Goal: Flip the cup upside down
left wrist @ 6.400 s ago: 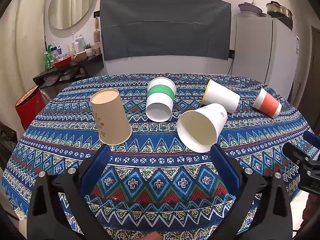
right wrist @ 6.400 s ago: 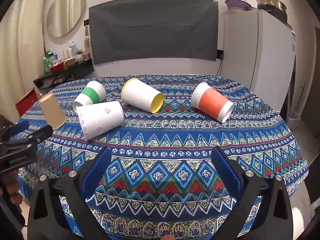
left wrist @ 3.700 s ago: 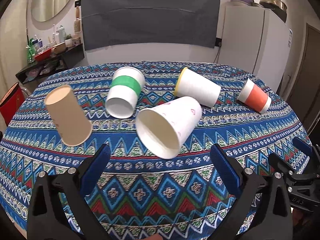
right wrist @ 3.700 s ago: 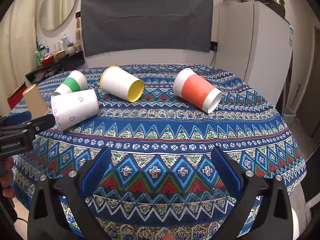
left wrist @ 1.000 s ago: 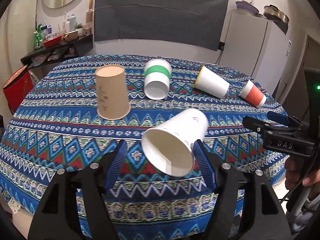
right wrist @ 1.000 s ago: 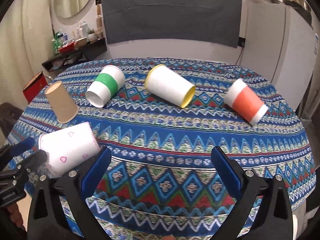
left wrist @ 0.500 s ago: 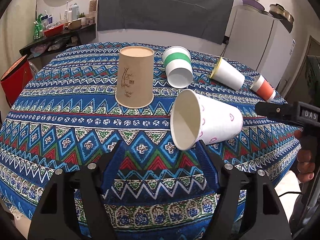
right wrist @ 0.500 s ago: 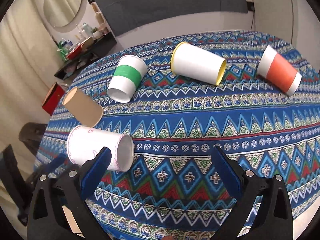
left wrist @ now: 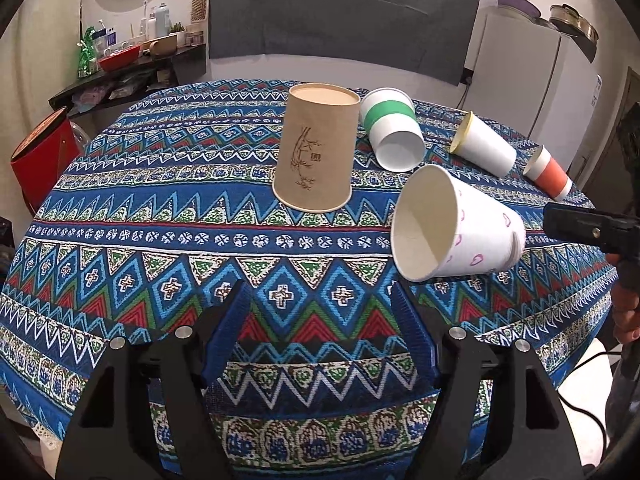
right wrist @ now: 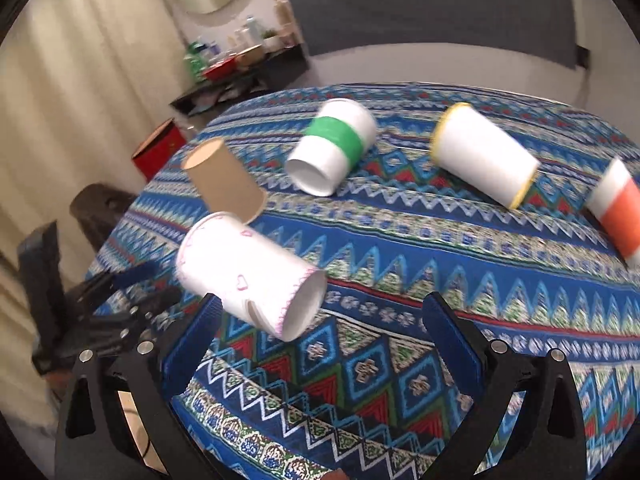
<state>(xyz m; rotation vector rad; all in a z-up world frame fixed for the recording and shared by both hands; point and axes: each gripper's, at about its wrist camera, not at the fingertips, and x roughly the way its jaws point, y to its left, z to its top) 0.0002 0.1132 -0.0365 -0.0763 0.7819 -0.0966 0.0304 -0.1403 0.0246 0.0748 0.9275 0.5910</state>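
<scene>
A white cup with pink hearts (left wrist: pixel 460 226) lies on its side near the table's front edge, mouth toward my left gripper; it also shows in the right wrist view (right wrist: pixel 248 276). My left gripper (left wrist: pixel 322 332) is open and empty, just behind and left of the cup. My right gripper (right wrist: pixel 316 340) is open and empty, with the heart cup just ahead of its left finger. A brown cup (left wrist: pixel 316 152) stands upside down beyond it.
A green-banded cup (left wrist: pixel 392 134), a yellow-rimmed cup (left wrist: pixel 484 144) and an orange cup (left wrist: pixel 548 174) lie on their sides on the patterned tablecloth (left wrist: pixel 160 240). A red bin (left wrist: pixel 38 160) stands left of the table. A fridge (left wrist: pixel 520 68) stands behind.
The heart cup left my left gripper's fingers and now lies on the table to their right. My right gripper swung left toward the heart cup.
</scene>
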